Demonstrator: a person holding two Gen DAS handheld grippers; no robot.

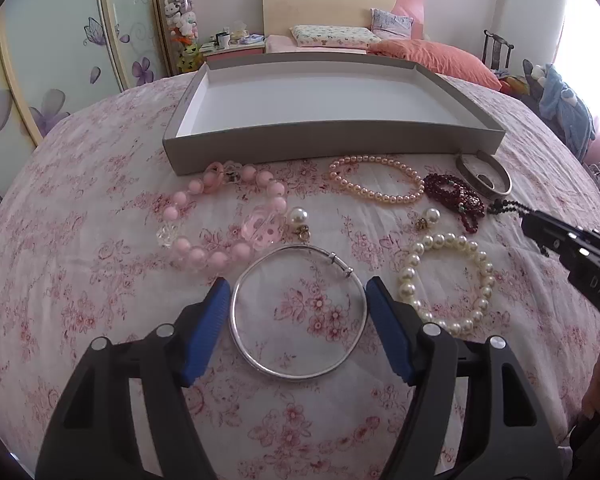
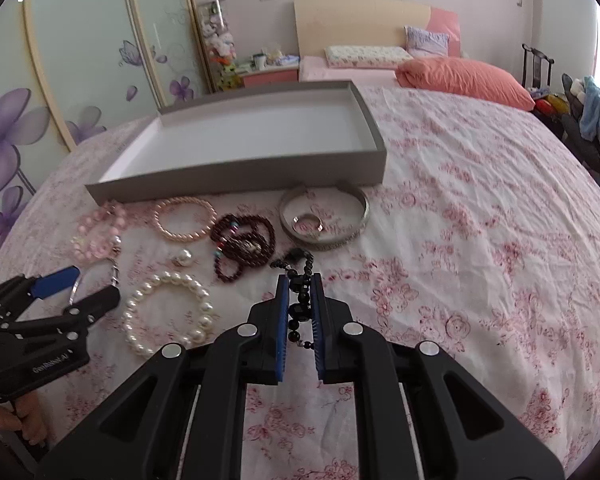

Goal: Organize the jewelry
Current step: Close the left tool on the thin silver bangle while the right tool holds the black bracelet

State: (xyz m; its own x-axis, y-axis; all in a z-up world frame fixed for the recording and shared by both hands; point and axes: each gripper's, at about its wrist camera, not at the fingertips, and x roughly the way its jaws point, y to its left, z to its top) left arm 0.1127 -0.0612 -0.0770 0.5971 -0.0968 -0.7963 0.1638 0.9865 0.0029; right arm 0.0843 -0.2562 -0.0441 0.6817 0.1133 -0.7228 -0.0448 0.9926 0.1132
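A thin silver bangle lies on the floral bedspread. My left gripper straddles it, and its blue pads touch the bangle's left and right sides. In the right wrist view the left gripper shows low at the left with the bangle between its fingers. My right gripper is shut on a strand of black beads, whose free end trails onto the sheet. Its tip enters the left wrist view from the right. A shallow grey box with a white inside stands empty behind the jewelry.
A pink bead bracelet, a peach pearl bracelet, dark red beads, a wide silver cuff, a white pearl bracelet and two pearl earrings lie before the box. A ring sits inside the cuff. Pillows are at the headboard.
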